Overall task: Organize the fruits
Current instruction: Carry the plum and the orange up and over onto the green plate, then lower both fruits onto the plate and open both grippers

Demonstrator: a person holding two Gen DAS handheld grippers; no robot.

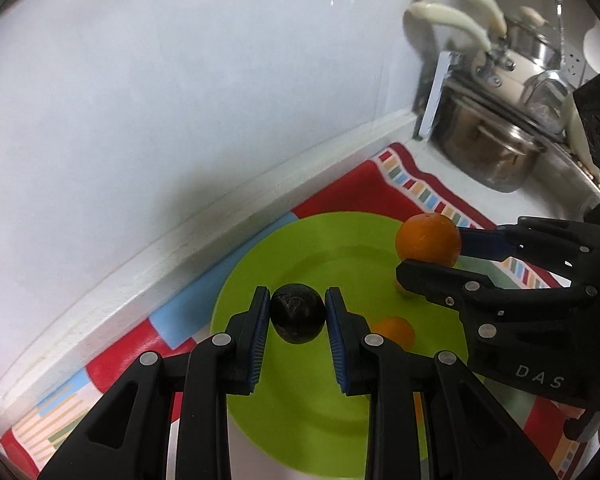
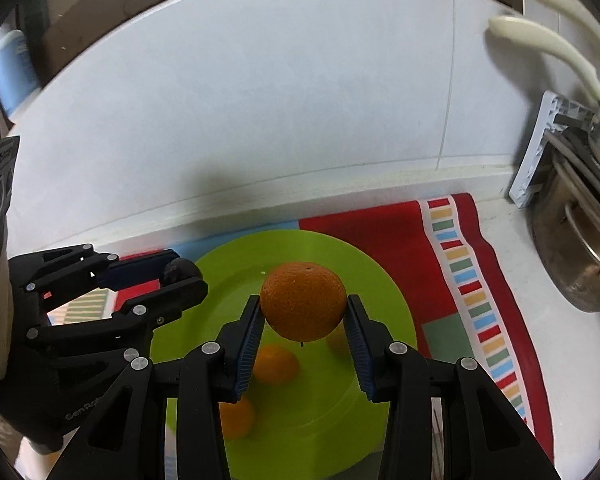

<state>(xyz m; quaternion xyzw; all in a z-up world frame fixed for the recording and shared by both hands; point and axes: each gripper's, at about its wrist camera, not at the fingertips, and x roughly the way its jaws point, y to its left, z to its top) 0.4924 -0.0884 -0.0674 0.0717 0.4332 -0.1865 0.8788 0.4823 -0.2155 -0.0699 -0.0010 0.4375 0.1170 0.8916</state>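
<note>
White tiled wall (image 2: 260, 100) fills the back of both views, and below it a pale counter carries a red cloth mat with striped, multicoloured borders (image 2: 380, 216). On that mat rests a round lime-green plastic plate (image 1: 260, 264), and off to the right, beyond the mat's edge, stand stacked steel pots with cream handles (image 1: 496, 148).

Several small orange fruits (image 2: 276, 364) already lie on the plate, with bare green between them. Above the plate hang the two fruits being carried: a round orange citrus (image 2: 303, 306) and a smaller, dark, wrinkled round fruit (image 1: 297, 314), both clear of the plate's surface as far as the views show.

The risks look modest but real. Both are round, so one let go from a height could roll off the plate's shallow rim onto the mat, or knock a fruit already lying there. The two grippers also work close together over one plate, and their fingers could clash if both descend at once.

The right gripper (image 2: 303, 320) is parted about the width of the orange, its blue ribbed pads pressed to either side. The left gripper (image 1: 297, 320) is drawn in tighter, its pads clamping the dark fruit at its flanks. Neither touches the plate or the fruits lying on it.
</note>
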